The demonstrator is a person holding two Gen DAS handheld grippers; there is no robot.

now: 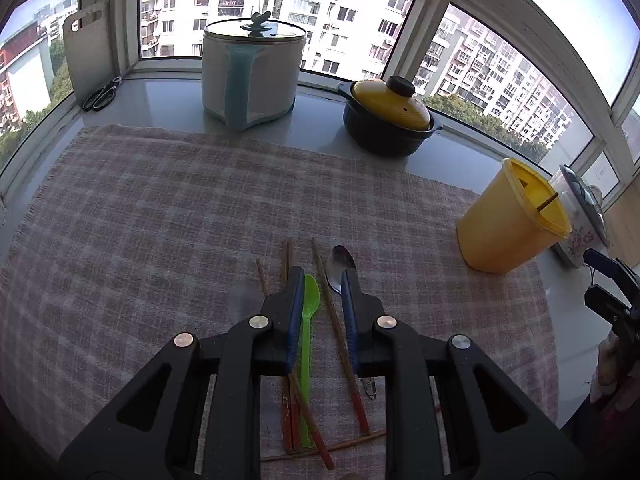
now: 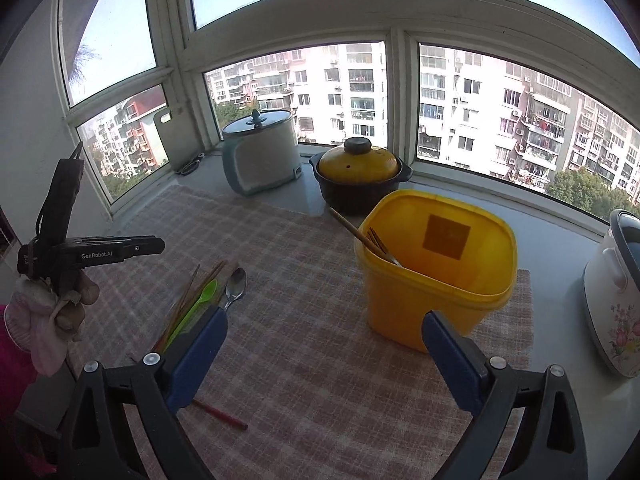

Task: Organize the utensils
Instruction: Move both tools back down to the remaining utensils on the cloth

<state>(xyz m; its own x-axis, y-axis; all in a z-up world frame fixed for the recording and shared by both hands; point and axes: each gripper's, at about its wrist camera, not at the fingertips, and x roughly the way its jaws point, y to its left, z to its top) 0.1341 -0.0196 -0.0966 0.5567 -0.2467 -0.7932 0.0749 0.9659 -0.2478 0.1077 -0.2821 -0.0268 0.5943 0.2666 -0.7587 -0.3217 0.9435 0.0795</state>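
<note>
On the checked cloth [image 1: 160,208] lie several wooden chopsticks [image 1: 338,336], a green plastic spoon [image 1: 309,312] and a metal spoon [image 1: 339,265]. My left gripper [image 1: 322,276] is open just above them, with the green spoon and one chopstick between its fingers. The yellow tub [image 2: 436,268] holds a chopstick [image 2: 348,224] and a fork [image 2: 382,246]; it also shows in the left wrist view [image 1: 510,220]. My right gripper [image 2: 324,328] is wide open and empty, in front of the tub. The utensil pile shows at its left [image 2: 200,300].
A white and blue cooker [image 1: 252,76], a dark clay pot with a yellow lid [image 1: 390,118], a cutting board [image 1: 88,52] and scissors [image 1: 102,94] stand along the windowsill. A floral cooker [image 2: 616,300] stands right of the tub.
</note>
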